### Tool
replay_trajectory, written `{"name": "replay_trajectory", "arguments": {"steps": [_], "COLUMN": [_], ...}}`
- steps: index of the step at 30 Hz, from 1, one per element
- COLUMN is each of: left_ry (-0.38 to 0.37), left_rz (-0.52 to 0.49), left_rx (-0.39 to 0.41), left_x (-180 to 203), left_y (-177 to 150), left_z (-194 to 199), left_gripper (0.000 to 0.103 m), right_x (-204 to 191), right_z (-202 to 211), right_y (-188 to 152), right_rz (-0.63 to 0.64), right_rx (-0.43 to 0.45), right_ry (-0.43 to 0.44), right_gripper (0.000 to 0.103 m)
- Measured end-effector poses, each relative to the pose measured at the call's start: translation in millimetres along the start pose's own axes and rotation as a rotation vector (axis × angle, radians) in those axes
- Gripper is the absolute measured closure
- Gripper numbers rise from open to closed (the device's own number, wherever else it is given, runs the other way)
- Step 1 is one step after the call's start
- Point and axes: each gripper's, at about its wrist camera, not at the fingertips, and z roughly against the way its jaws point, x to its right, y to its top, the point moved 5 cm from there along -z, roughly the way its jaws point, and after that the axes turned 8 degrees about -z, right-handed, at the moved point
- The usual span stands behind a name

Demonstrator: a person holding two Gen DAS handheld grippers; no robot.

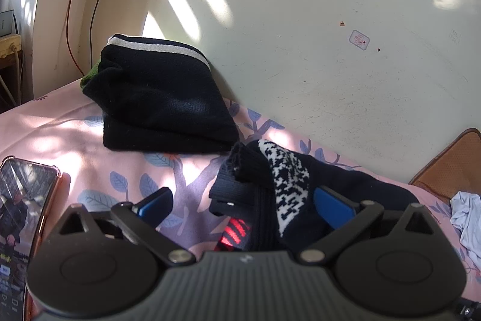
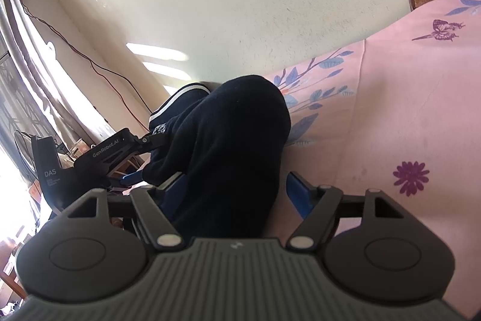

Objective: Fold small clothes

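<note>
A black sock with a white pixel pattern and a red striped patch lies on the pink floral sheet. My left gripper is open, its blue fingers either side of the sock's cuff end. In the right wrist view the sock's dark toe end lies between the fingers of my right gripper, which is open. The left gripper body shows at the sock's far end. A folded pile of black clothes with a white stripe sits behind, by the wall.
A phone in a clear case lies on the sheet at the left. A cream wall borders the bed. A brown cushion and a pale cloth lie at the right. Red cables hang in the left corner.
</note>
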Motion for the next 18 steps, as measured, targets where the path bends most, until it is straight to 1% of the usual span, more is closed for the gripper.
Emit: {"name": "replay_trajectory", "arguments": {"steps": [8, 11, 14, 18], "left_ry": [-0.006, -0.056, -0.081, -0.076], "left_rz": [0.008, 0.018, -0.004, -0.056], "left_rx": [0.007, 0.048, 0.085, 0.072], "left_x": [0, 2, 9, 15], "left_y": [0, 3, 6, 1], "left_z": [1, 10, 20, 29], "left_gripper": [0.0, 0.0, 0.0, 0.0], "right_x": [3, 5, 6, 7], "right_z": [-1, 0, -1, -1], "right_y": [0, 0, 1, 1], "right_rz": [-0.024, -0.038, -0.047, -0.056], "right_rx": [-0.006, -0.005, -0.009, -0.01], "right_ry": [-0.002, 0.001, 0.004, 0.013], "right_gripper": [0.026, 0.026, 0.026, 0.026]}}
